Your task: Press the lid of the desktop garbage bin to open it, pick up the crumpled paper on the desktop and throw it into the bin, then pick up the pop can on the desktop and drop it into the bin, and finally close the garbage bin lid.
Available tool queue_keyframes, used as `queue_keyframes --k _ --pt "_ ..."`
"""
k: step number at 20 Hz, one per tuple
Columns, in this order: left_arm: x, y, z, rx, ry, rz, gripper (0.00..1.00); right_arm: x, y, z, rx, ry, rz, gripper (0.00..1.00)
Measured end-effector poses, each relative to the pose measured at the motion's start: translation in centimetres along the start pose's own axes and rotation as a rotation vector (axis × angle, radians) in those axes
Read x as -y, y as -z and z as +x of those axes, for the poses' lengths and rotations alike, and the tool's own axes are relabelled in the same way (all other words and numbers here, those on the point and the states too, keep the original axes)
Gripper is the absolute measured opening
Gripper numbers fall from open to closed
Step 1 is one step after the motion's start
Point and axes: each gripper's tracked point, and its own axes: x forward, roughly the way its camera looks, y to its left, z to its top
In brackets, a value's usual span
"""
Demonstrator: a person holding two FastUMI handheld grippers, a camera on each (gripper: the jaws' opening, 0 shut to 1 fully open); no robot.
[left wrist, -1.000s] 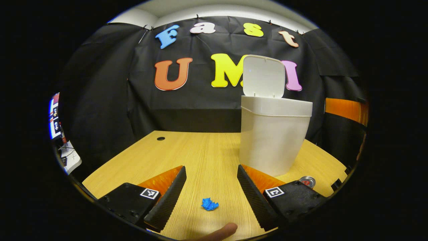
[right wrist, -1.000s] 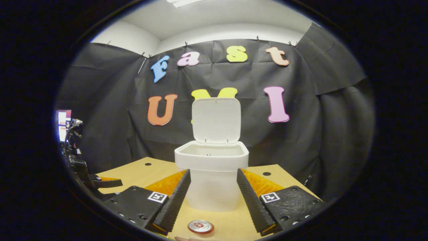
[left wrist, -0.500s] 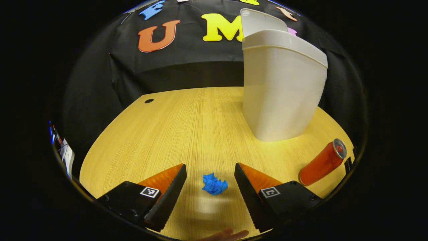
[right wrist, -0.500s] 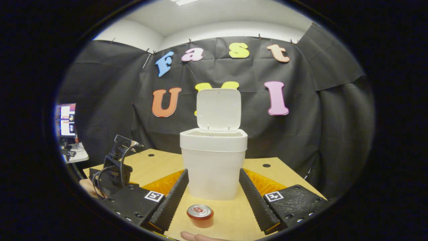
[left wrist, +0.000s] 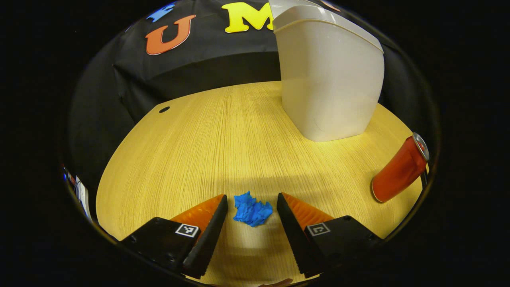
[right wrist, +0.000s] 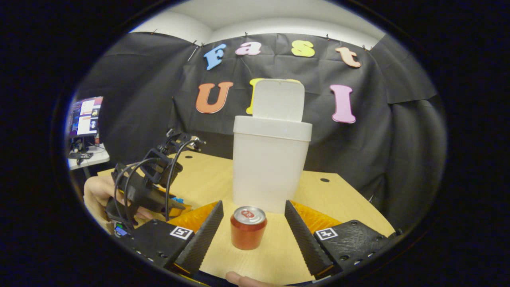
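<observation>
Left hand-held gripper (left wrist: 252, 203) now dropped low over desk (left wrist: 207, 143), fingers wide, bracketing crumpled paper (left wrist: 252, 210) without contact. Ready to close. Bin lid (right wrist: 278, 99) already up.

Ahead-right of the left claw (left wrist: 252, 205), the bin (left wrist: 328, 75) loses its lid (left wrist: 285, 4) past the top edge; bin interior unseen

Your left gripper (left wrist: 252, 199) shows 2 ribbed wedge fingers on black housings, each with a square coded tag (screws dot the left housing). Your right gripper (right wrist: 254, 204) matches it, and black cables loop over the far rig.
</observation>
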Motion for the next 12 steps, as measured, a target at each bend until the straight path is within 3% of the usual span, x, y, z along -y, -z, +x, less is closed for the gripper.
queue_keyframes --k 1,4,6,10,12 --pt "0.2 0.1 -0.2 -0.005 0.007 0.006 0.81 -0.1 1.1 0.0 -0.026 -0.007 -0.003 0.98" --pt "1.2 0.5 -0.6 -0.009 0.033 0.009 0.63 0.0 4.1 0.2 -0.095 -0.008 0.017 0.98" --pt "1.4 0.5 -0.6 -0.015 0.040 0.012 0.55 0.0 5.7 0.4 -0.132 -0.007 0.019 0.96" --pt "1.0 0.4 -0.7 -0.017 0.022 0.018 0.52 0.6 6.9 1.4 -0.162 0.003 0.042 0.98" --pt "0.9 0.2 -0.8 -0.009 0.015 0.022 0.42 0.5 7.2 2.0 -0.174 0.003 0.060 0.96"
